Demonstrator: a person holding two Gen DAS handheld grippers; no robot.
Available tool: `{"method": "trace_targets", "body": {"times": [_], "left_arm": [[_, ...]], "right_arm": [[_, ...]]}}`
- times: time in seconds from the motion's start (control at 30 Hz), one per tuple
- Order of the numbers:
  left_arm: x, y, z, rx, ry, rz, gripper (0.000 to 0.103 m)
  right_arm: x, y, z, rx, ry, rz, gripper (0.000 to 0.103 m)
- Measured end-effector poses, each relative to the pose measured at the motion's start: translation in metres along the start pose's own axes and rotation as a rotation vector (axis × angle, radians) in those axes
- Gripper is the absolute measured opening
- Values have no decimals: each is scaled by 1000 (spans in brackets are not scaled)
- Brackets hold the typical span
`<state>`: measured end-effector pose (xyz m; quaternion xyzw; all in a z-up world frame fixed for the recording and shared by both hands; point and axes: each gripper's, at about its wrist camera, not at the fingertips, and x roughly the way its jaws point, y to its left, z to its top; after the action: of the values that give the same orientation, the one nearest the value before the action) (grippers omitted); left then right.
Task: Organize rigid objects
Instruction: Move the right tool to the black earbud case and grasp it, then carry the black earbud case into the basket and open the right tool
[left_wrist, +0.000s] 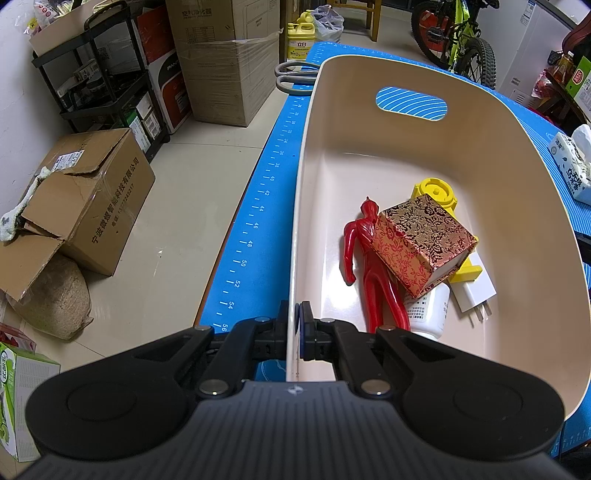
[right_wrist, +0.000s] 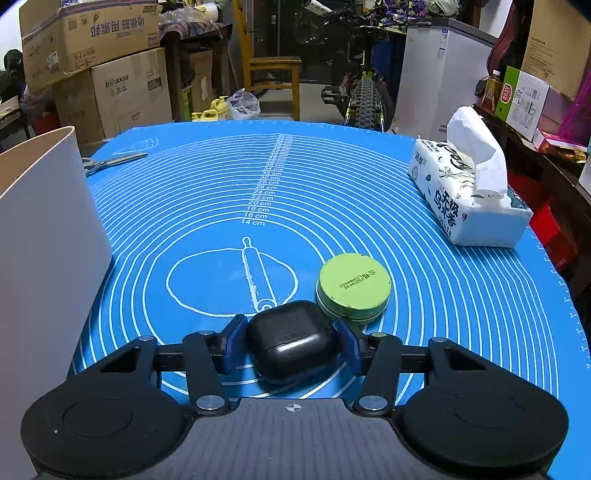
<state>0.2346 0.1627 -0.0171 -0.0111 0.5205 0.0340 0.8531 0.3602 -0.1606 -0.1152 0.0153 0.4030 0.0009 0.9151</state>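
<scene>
My left gripper (left_wrist: 295, 332) is shut on the near left rim of a cream plastic bin (left_wrist: 369, 155). In the bin lie a red figurine (left_wrist: 369, 266), a red-and-gold patterned box (left_wrist: 421, 240), a yellow toy (left_wrist: 436, 192), a white bottle (left_wrist: 428, 310) and a white charger plug (left_wrist: 476, 295). My right gripper (right_wrist: 291, 341) has its blue pads against both sides of a black earbud case (right_wrist: 291, 341) resting on the blue mat (right_wrist: 258, 184). A round green tin (right_wrist: 354, 290) sits just behind the case. The bin's outer wall (right_wrist: 40, 236) stands at the left.
Grey-handled scissors (right_wrist: 110, 162) lie at the mat's far left, also in the left wrist view (left_wrist: 295, 74). A tissue pack (right_wrist: 469, 195) lies at the right. Cardboard boxes (left_wrist: 85, 206), a shelf, a chair and a bicycle (right_wrist: 362, 85) surround the table.
</scene>
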Motion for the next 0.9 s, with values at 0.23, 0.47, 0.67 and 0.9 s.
{"method": "trace_targets", "body": {"times": [0.23, 0.47, 0.67, 0.9], "left_arm": [[0, 0, 0, -1, 0, -1, 6], [0, 0, 0, -1, 0, -1, 6], [0, 0, 0, -1, 1, -1, 6], [0, 0, 0, -1, 1, -1, 6]], "right_arm": [[-7, -4, 2, -7, -5, -9, 57], [-34, -3, 16, 16, -64, 0, 57], [-68, 12, 33, 13, -156, 45, 57], [-106, 46, 47, -20, -250, 132, 57]]}}
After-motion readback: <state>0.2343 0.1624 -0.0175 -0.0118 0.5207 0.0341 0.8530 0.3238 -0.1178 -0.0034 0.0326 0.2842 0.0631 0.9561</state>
